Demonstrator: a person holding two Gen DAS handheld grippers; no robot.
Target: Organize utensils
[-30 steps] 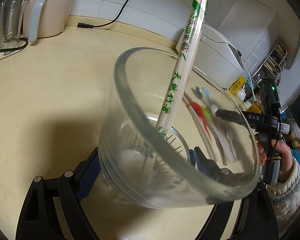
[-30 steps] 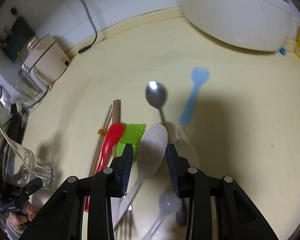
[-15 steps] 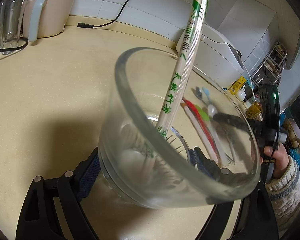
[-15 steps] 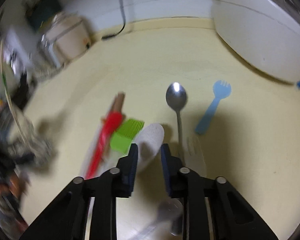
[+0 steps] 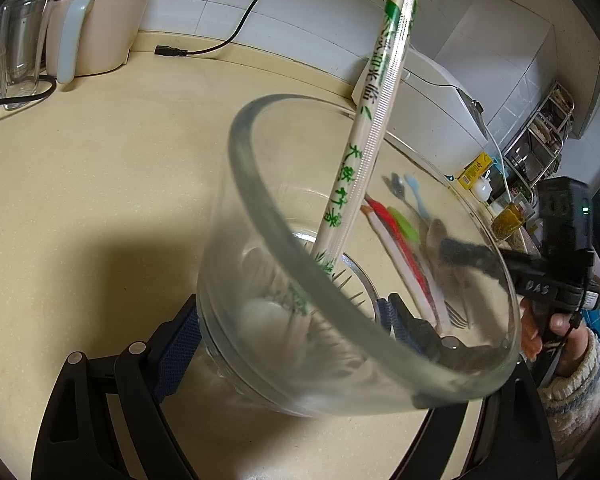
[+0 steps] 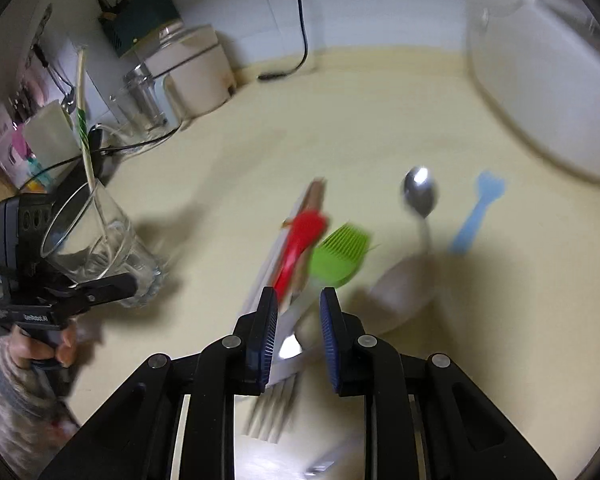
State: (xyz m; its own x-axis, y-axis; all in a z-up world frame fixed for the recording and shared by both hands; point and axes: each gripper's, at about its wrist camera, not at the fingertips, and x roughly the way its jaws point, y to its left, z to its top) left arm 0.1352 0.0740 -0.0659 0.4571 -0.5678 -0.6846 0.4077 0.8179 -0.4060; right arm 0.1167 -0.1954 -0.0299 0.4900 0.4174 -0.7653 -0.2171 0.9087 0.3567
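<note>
My left gripper (image 5: 288, 316) is shut on a clear glass (image 5: 244, 184), tilted, with a paper-wrapped pair of chopsticks (image 5: 363, 120) standing in it. The glass (image 6: 100, 240) also shows at the left of the right wrist view. My right gripper (image 6: 300, 320) is shut on the handle of a beige spoon (image 6: 403, 292), whose bowl sticks out to the right just above the counter. Under and beyond it lie a red utensil (image 6: 300, 240), a green silicone brush (image 6: 339, 252), a metal spoon (image 6: 419, 192), a blue spork (image 6: 479, 208) and a fork (image 6: 272, 416).
A cream appliance (image 5: 100, 12) and glass jars (image 5: 16, 52) stand at the back left of the beige counter (image 5: 80, 160). A black power cord (image 5: 204, 48) trails by the wall. A large white cooker (image 6: 539, 100) sits at the back right.
The right gripper's jaws narrowed onto the beige spoon's handle, then it rolled and shifted; the spoon's bowl swung to the right of the green brush. The left gripper and glass stayed put.
</note>
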